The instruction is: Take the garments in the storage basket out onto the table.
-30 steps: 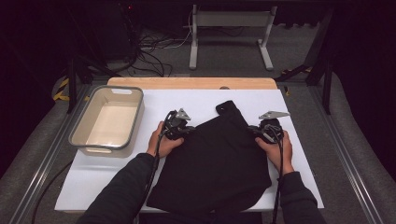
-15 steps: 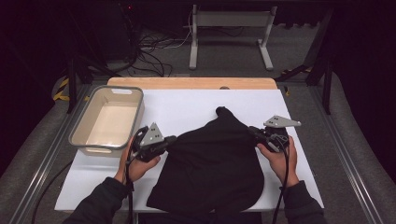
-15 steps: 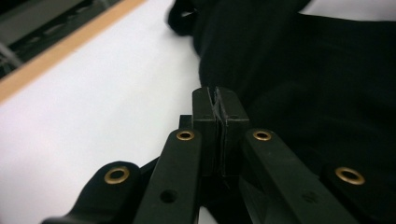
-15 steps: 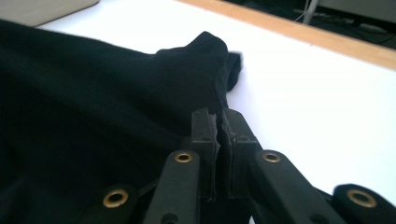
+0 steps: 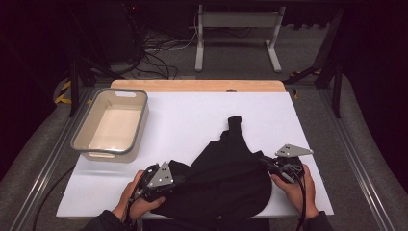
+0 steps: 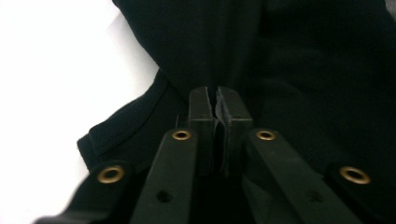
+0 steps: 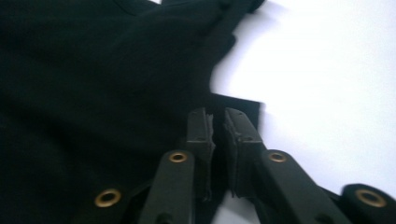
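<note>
A black garment (image 5: 226,183) lies crumpled on the white table top (image 5: 192,115), a narrow part pointing to the far side. My left gripper (image 5: 180,179) pinches its left edge near the front of the table. My right gripper (image 5: 263,161) pinches its right edge, and the cloth runs taut between the two. In the left gripper view the pads (image 6: 204,105) stand almost together on a fold of the garment (image 6: 303,70). In the right gripper view a slim gap shows between the pads (image 7: 198,126), with the garment's (image 7: 93,70) corner in it. Both pairs of jaws have just been opening slightly, cloth still between them.
An empty grey basin (image 5: 77,142) stands at the table's left. A wooden strip (image 5: 197,85) runs along the far edge. Cables and a metal stand lie on the floor beyond. White table shows between the basin and the garment.
Both hands have drawn back toward the table's near edge, the left one also moving left. The garment came with them and now lies lower and stretched sideways.
</note>
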`<state>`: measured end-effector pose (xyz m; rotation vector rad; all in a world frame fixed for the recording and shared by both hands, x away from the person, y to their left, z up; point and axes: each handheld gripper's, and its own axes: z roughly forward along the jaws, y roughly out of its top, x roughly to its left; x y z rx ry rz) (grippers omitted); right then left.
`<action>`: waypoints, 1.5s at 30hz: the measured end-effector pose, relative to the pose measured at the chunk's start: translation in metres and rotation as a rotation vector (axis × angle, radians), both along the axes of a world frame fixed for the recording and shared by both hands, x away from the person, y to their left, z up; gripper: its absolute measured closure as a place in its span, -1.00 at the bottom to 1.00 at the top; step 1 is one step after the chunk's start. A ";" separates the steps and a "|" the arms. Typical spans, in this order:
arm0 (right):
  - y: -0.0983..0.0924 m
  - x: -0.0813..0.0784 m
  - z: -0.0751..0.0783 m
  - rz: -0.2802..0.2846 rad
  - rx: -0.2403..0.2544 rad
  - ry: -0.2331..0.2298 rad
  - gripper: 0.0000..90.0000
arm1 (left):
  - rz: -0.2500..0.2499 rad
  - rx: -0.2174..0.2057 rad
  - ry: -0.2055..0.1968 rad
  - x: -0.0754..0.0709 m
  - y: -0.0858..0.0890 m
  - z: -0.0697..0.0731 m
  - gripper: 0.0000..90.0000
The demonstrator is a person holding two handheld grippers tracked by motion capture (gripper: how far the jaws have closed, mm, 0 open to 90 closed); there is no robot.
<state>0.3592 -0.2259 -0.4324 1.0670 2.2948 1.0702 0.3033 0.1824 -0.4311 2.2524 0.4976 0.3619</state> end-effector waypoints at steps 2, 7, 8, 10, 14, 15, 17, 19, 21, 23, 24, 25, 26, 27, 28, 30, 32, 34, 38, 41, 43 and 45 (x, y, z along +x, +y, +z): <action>-0.002 0.000 0.004 -0.003 0.022 -0.023 0.67 | 0.019 -0.043 -0.013 0.003 0.003 0.008 0.69; 0.007 0.010 0.017 0.011 0.029 -0.086 0.41 | 0.059 -0.126 -0.051 0.024 0.005 0.032 0.33; 0.009 0.013 0.018 0.006 0.027 -0.087 0.35 | 0.072 -0.138 -0.052 0.033 0.002 0.036 0.25; 0.015 0.025 0.021 0.005 0.027 -0.080 0.29 | 0.085 -0.144 -0.042 0.053 -0.008 0.039 0.13; 0.029 0.053 0.021 0.013 0.025 -0.031 0.18 | 0.084 -0.090 0.014 0.089 -0.037 0.029 0.00; 0.034 0.059 0.019 0.016 0.027 -0.023 0.18 | 0.077 -0.079 0.040 0.097 -0.044 0.024 -0.02; 0.044 0.070 0.015 0.039 0.015 0.011 0.13 | 0.074 -0.055 0.079 0.112 -0.057 0.015 -0.04; 0.056 0.083 0.007 0.054 -0.024 0.036 0.11 | 0.076 -0.014 0.107 0.123 -0.069 0.004 -0.04; 0.062 0.097 0.000 0.055 -0.035 0.086 0.06 | 0.078 0.014 0.148 0.132 -0.077 -0.005 -0.03; 0.065 0.108 -0.006 0.037 -0.038 0.124 0.04 | 0.082 0.033 0.182 0.140 -0.080 -0.013 0.12; 0.067 0.114 -0.009 0.040 -0.063 0.155 0.04 | 0.086 0.064 0.187 0.142 -0.083 -0.018 0.27; 0.070 0.118 -0.011 0.029 -0.091 0.155 0.04 | 0.079 0.038 0.200 0.144 -0.081 -0.019 0.33; 0.070 0.122 -0.013 0.039 -0.071 0.163 0.09 | 0.080 0.029 0.209 0.146 -0.080 -0.019 0.50; 0.069 0.124 -0.013 0.036 -0.054 0.168 0.21 | 0.081 0.022 0.215 0.147 -0.080 -0.020 0.59; 0.069 0.125 -0.013 0.028 -0.056 0.165 0.43 | 0.078 0.025 0.224 0.148 -0.079 -0.019 0.68; 0.073 0.125 -0.011 0.084 -0.059 0.173 0.80 | 0.092 0.048 0.186 0.149 -0.077 -0.016 0.90; 0.080 0.122 -0.007 0.089 -0.113 0.135 0.86 | 0.111 0.047 0.147 0.149 -0.072 -0.008 0.92; 0.079 0.119 0.004 0.078 -0.090 0.069 0.87 | 0.130 0.016 0.123 0.149 -0.065 0.002 0.93; 0.069 0.117 0.033 0.019 0.072 -0.061 0.86 | 0.184 -0.009 -0.017 0.146 -0.049 0.043 0.92; 0.071 0.116 0.054 0.008 0.132 -0.138 0.86 | 0.192 0.002 -0.093 0.148 -0.041 0.069 0.91; 0.076 0.115 0.069 -0.002 0.158 -0.187 0.85 | 0.195 -0.010 -0.118 0.149 -0.037 0.083 0.89; 0.081 0.113 0.077 -0.002 0.139 -0.221 0.84 | 0.198 -0.032 -0.144 0.146 -0.034 0.092 0.87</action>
